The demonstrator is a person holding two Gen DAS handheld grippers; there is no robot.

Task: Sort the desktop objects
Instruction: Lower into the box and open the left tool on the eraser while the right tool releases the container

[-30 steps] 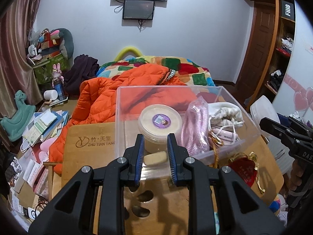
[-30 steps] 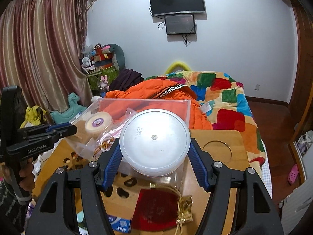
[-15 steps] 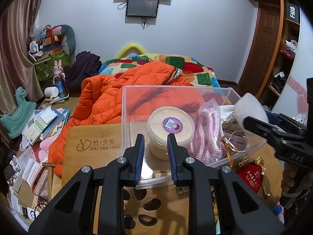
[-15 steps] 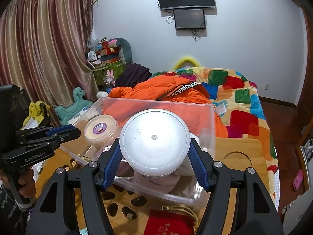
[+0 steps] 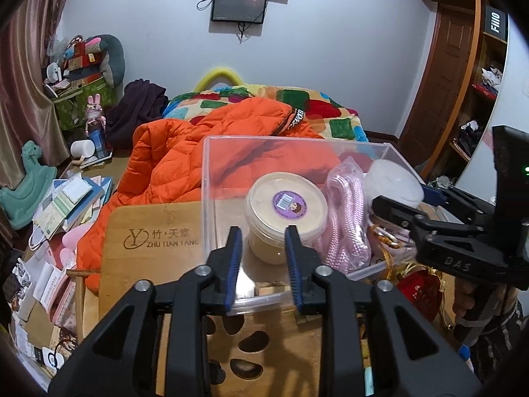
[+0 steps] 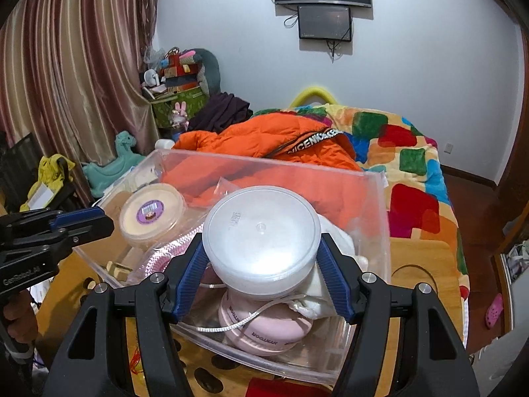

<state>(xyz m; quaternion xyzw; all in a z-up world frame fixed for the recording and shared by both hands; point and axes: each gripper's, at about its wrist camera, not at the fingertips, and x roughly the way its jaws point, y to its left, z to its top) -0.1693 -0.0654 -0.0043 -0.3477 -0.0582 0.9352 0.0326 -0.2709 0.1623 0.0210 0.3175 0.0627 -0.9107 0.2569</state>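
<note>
A clear plastic bin (image 5: 297, 140) stands on the bamboo table (image 5: 148, 241). In it are a cream tub with a purple label (image 5: 286, 201), a bagged pink rope (image 5: 347, 218), a white pouch (image 6: 340, 241) and a pink round case (image 6: 264, 330). My right gripper (image 6: 261, 241) is shut on a frosted round lidded container (image 6: 261, 225), held over the bin's right part, above the pouch and case. My left gripper (image 5: 261, 231) hovers at the bin's near wall, pointing at the cream tub; its jaws are opening, a narrow gap with nothing pressed between the pads.
A red drawstring pouch (image 5: 418, 294) lies on the table right of the bin. An orange jacket (image 5: 205, 152) on the colourful bedspread (image 6: 413, 165) lies behind it. Books and papers (image 5: 59, 205) pile up at the left. The table has cut-out holes (image 5: 251, 344) near me.
My right gripper carried the round container leftward and lower, from beside the bin to over its right part. The left jaws widened slightly.
</note>
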